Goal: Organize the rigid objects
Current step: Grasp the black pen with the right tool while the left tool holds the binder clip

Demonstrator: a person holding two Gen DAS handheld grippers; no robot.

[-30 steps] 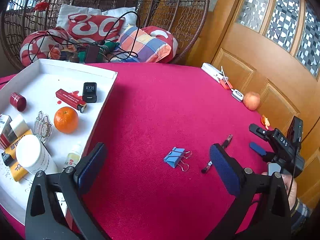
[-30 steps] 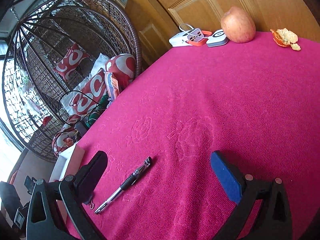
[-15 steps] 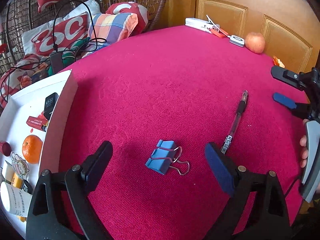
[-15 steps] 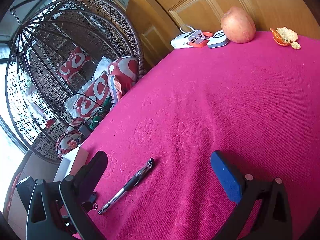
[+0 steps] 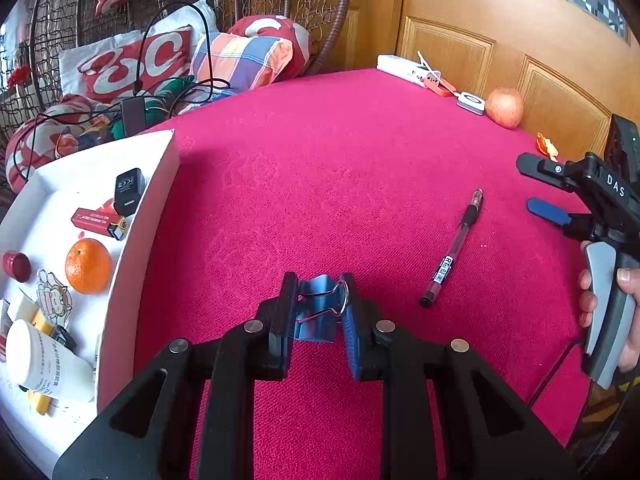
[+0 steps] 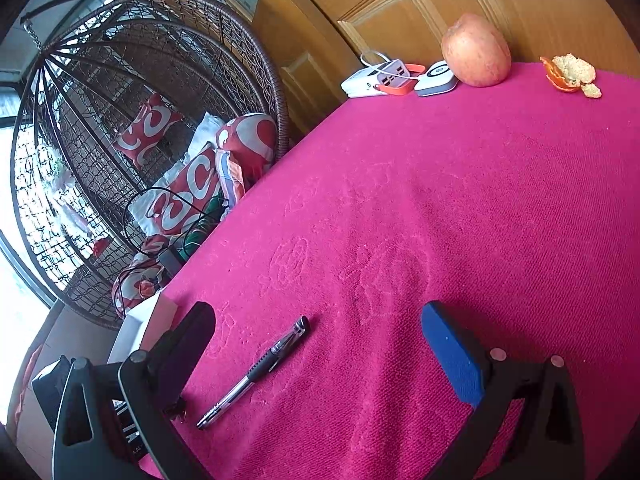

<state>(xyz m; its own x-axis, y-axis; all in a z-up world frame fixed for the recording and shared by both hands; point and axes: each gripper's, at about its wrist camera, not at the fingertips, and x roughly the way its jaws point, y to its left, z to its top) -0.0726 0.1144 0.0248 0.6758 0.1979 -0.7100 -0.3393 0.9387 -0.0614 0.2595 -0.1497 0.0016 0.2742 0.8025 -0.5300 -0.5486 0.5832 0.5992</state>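
Your left gripper [image 5: 318, 312] has its jaws clamped on the blue binder clip [image 5: 320, 304], low over the red counter [image 5: 320, 168] beside the white tray [image 5: 132, 256]. Your right gripper [image 6: 320, 340] hangs with jaws wide and empty, the pen [image 6: 256, 372] lying between them.

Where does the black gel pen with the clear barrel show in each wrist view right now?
Left wrist: black gel pen lies right of centre on the magenta tablecloth, beyond the closed fingers.
Right wrist: pen lies lower left, just inside the left finger.
Shared landmark: the red apple by the wooden door.
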